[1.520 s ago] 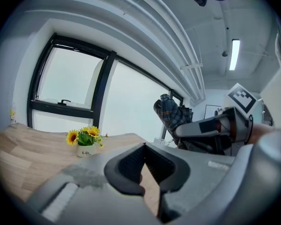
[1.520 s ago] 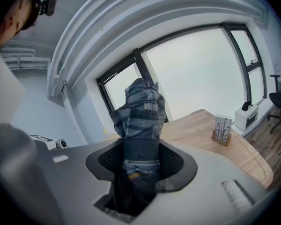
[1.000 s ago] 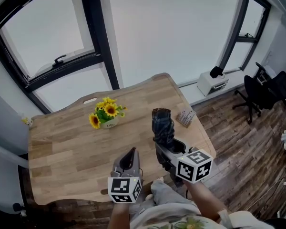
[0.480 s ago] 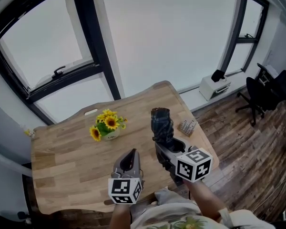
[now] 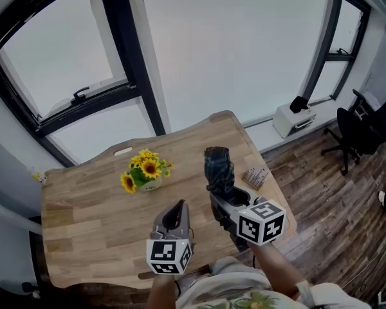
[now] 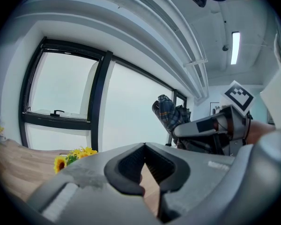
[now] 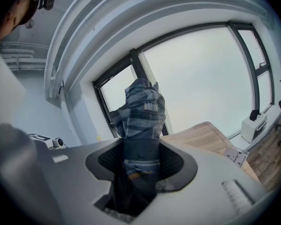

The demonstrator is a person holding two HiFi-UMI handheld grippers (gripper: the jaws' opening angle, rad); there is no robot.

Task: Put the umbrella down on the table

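Note:
A folded dark plaid umbrella [image 5: 219, 166] stands upright over the right part of the wooden table [image 5: 83, 205]. My right gripper [image 5: 226, 195] is shut on its lower end, and in the right gripper view the umbrella [image 7: 140, 111] rises straight out of that gripper [image 7: 140, 154]. The left gripper [image 5: 179, 205] hovers over the table's near edge, left of the umbrella, shut and empty. From the left gripper [image 6: 144, 144] the umbrella [image 6: 171, 114] shows off to the right.
A small pot of sunflowers [image 5: 145, 170] stands mid-table. A small printed box [image 5: 255, 176] lies near the right edge. Large windows are behind the table. A white device [image 5: 294, 116] and an office chair [image 5: 367, 124] stand on the wood floor to the right.
Both grippers have moved forward over the table together, with the table and flowers sliding nearer in the head view. The umbrella stays upright in the right gripper.

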